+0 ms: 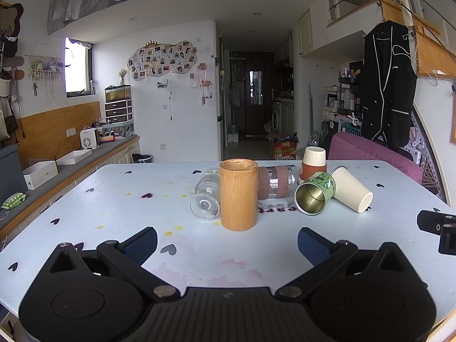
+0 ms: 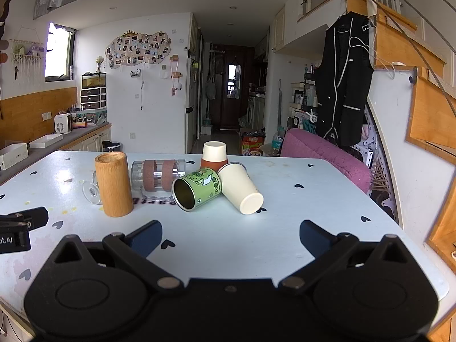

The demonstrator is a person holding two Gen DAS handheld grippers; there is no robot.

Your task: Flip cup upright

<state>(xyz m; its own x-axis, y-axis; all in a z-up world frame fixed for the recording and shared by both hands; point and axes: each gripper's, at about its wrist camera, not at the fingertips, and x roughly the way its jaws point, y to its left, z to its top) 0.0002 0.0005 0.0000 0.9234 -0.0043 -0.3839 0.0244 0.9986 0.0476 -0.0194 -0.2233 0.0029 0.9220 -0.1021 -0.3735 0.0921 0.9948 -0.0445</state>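
Several cups stand or lie on the pale blue table (image 1: pixel 114 199). A wooden cup (image 1: pixel 238 193) (image 2: pixel 113 184) stands on end. A clear ribbed glass (image 1: pixel 205 196) (image 2: pixel 91 192) lies on its side behind it. A clear cup with brown bands (image 1: pixel 275 182) (image 2: pixel 158 174), a green tin cup (image 1: pixel 315 193) (image 2: pixel 196 189) and a white paper cup (image 1: pixel 352 189) (image 2: pixel 240 188) also lie on their sides. A white and brown paper cup (image 1: pixel 313 163) (image 2: pixel 214 155) stands mouth down at the back. My left gripper (image 1: pixel 226 240) and right gripper (image 2: pixel 230 235) are open and empty, short of the cups.
A purple chair (image 1: pixel 373 154) (image 2: pixel 325 154) stands at the table's far right. A counter with white boxes (image 1: pixel 42 172) runs along the left. The right gripper's tip (image 1: pixel 437 228) shows in the left view, the left gripper's tip (image 2: pixel 20 225) in the right view.
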